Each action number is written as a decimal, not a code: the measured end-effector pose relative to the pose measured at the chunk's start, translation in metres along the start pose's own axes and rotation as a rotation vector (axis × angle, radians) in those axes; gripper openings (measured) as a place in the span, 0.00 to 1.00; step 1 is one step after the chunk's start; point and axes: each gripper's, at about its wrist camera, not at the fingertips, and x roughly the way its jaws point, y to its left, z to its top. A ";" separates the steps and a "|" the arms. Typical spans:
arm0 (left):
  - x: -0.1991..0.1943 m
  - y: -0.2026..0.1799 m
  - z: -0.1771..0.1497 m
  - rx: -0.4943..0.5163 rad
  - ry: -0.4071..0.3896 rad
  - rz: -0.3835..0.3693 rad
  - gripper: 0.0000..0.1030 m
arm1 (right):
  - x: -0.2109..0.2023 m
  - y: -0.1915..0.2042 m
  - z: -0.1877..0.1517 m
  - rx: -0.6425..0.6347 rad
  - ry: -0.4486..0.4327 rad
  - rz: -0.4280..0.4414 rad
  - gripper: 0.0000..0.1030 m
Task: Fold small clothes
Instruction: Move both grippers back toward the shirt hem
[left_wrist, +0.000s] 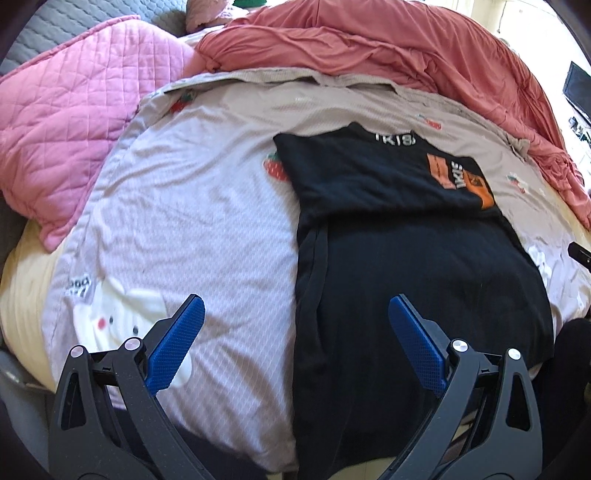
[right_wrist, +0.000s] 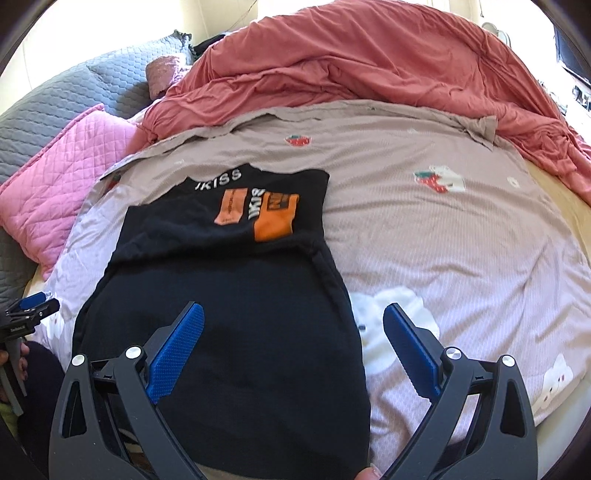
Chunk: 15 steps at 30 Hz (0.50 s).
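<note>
The black T-shirt runs near-to-far, its near hem under the right gripper; the left gripper straddles its left edge, both spread empty.

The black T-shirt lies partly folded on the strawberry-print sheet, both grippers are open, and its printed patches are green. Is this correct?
Not quite: the patches on the black T-shirt are orange, as the right wrist view shows. The rest holds: it lies partly folded on the strawberry-print sheet, and the left gripper and right gripper are open.

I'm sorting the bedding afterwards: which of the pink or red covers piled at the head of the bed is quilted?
The bright pink blanket on the left, stitched in a diamond grid. The salmon-red duvet beside it is smooth and only wrinkled.
</note>
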 end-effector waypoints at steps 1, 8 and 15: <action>0.000 0.000 -0.003 0.000 0.008 -0.002 0.91 | -0.001 0.000 -0.002 -0.003 0.005 0.002 0.94; 0.013 0.005 -0.024 -0.082 0.120 -0.091 0.91 | 0.009 -0.001 -0.023 -0.038 0.149 -0.042 0.94; 0.032 -0.008 -0.041 -0.067 0.237 -0.112 0.91 | 0.036 -0.013 -0.049 0.013 0.329 -0.067 0.94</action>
